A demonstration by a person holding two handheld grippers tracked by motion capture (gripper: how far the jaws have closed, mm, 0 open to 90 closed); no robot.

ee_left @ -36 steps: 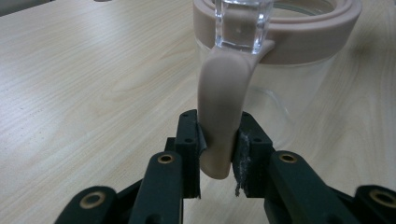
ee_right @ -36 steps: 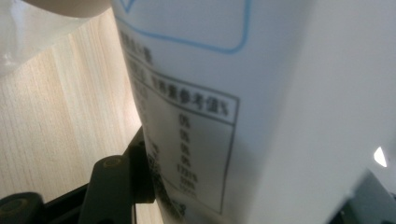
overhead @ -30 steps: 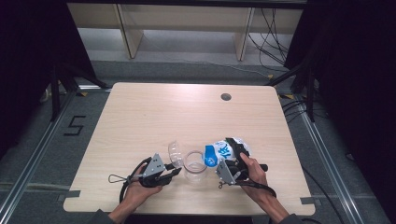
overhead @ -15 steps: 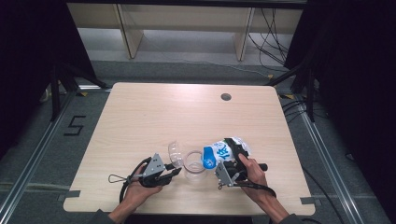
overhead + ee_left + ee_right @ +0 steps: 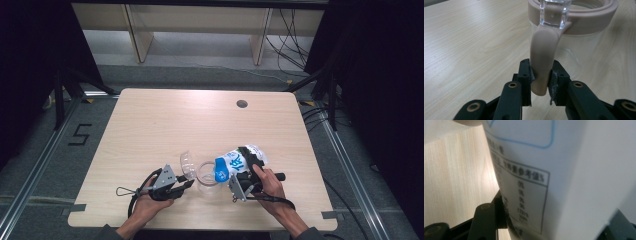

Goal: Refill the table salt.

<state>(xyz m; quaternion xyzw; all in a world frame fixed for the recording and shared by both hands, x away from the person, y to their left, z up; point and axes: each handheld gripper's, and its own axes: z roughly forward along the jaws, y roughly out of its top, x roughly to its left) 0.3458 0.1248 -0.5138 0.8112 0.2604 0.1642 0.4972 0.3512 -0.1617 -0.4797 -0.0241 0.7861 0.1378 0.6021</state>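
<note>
since a second ago we find the white and blue printed pouch (image 5: 234, 164) tipped further over toward the clear round jar with a beige rim (image 5: 206, 174), and our hands barely shifted. nearest us, our left gripper (image 5: 181, 187) has its jaws nearly closed, pinching the beige tab (image 5: 542, 65) that hangs from the jar's rim. our right gripper (image 5: 248, 167) has its jaws spread around the pouch and clamped on its body; the label print runs between them in the right gripper view. jar and pouch sit near the front edge of the pale wooden table (image 5: 190, 120). a clear hinged lid (image 5: 187, 162) stands open just behind the jar.
</note>
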